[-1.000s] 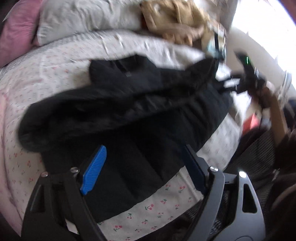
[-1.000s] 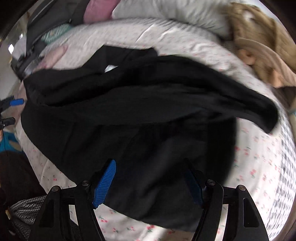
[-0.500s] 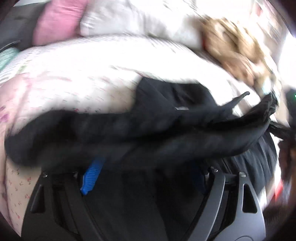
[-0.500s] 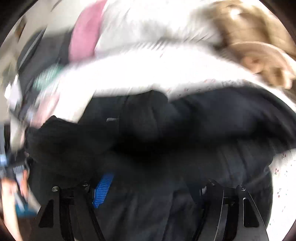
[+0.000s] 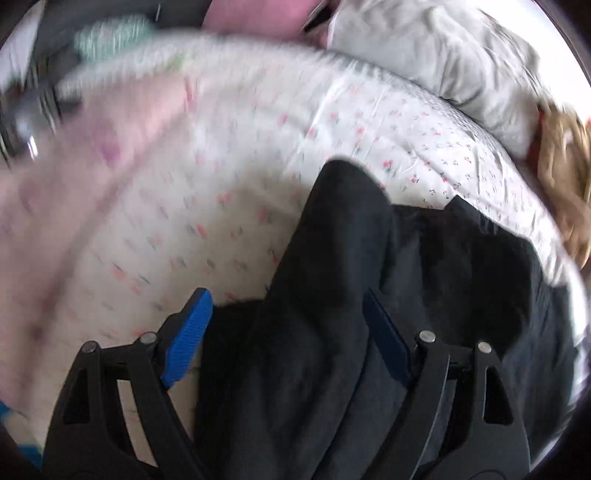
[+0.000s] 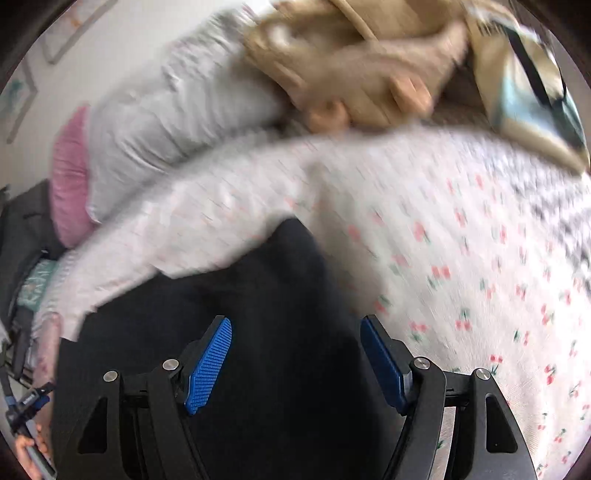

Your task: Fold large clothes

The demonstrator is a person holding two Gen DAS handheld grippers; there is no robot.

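A large black garment (image 5: 332,295) lies bunched on a bed with a white cherry-print sheet (image 5: 221,184). In the left wrist view my left gripper (image 5: 284,328) is open, its blue pads wide apart, with a fold of the black cloth lying between them. In the right wrist view the same black garment (image 6: 258,314) fills the lower left; my right gripper (image 6: 295,354) is open over it, with cloth between the pads. Both views are motion-blurred.
A grey pillow (image 5: 443,62) and a pink pillow (image 5: 255,16) lie at the head of the bed. A tan plush toy (image 6: 351,62) sits at the far right corner beside a bag (image 6: 524,85). A pink blanket (image 5: 55,184) covers the bed's left side.
Both grippers swung apart toward the head of the bed. The black garment, spread wide a second ago, now lies bunched in a narrower heap under both grippers.
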